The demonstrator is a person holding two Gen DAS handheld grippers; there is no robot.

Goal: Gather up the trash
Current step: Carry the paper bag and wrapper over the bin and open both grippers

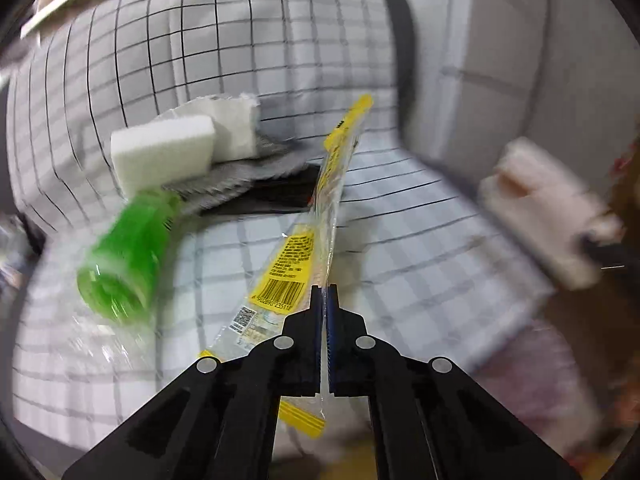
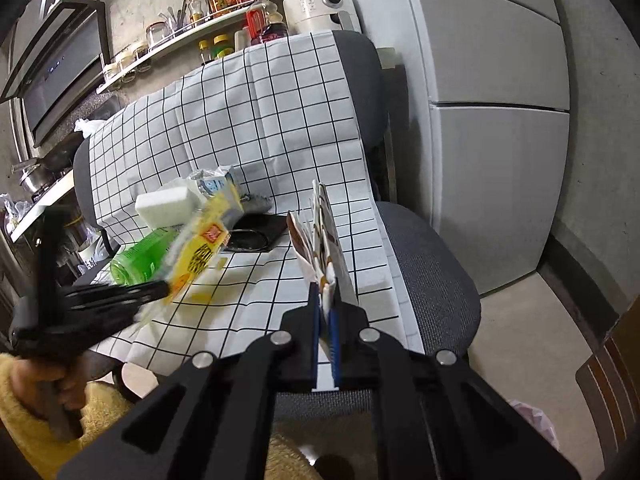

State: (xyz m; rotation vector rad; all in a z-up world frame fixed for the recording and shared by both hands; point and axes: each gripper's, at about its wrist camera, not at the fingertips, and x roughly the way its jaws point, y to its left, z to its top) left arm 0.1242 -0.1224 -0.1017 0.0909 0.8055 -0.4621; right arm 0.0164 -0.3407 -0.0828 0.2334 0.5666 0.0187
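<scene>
My left gripper (image 1: pixel 325 294) is shut on a long clear and yellow plastic wrapper (image 1: pixel 320 200) and holds it above the checked cloth (image 1: pixel 420 248) on the chair seat. The same gripper (image 2: pixel 160 290) and its wrapper (image 2: pixel 200 256) show blurred at the left of the right wrist view. My right gripper (image 2: pixel 326 292) is shut on a white and brown paper wrapper (image 2: pixel 320 232) that stands upright above the seat. A green plastic bottle (image 1: pixel 124 256) lies on the cloth at the left, also seen in the right wrist view (image 2: pixel 140 256).
A white sponge block (image 1: pixel 160 152), crumpled paper (image 1: pixel 236 124), a grey cloth (image 1: pixel 248 172) and a black flat item (image 1: pixel 276 196) lie at the back of the seat. The grey office chair (image 2: pixel 432 272) stands by a fridge (image 2: pixel 492 120). A kitchen shelf (image 2: pixel 168 44) is behind.
</scene>
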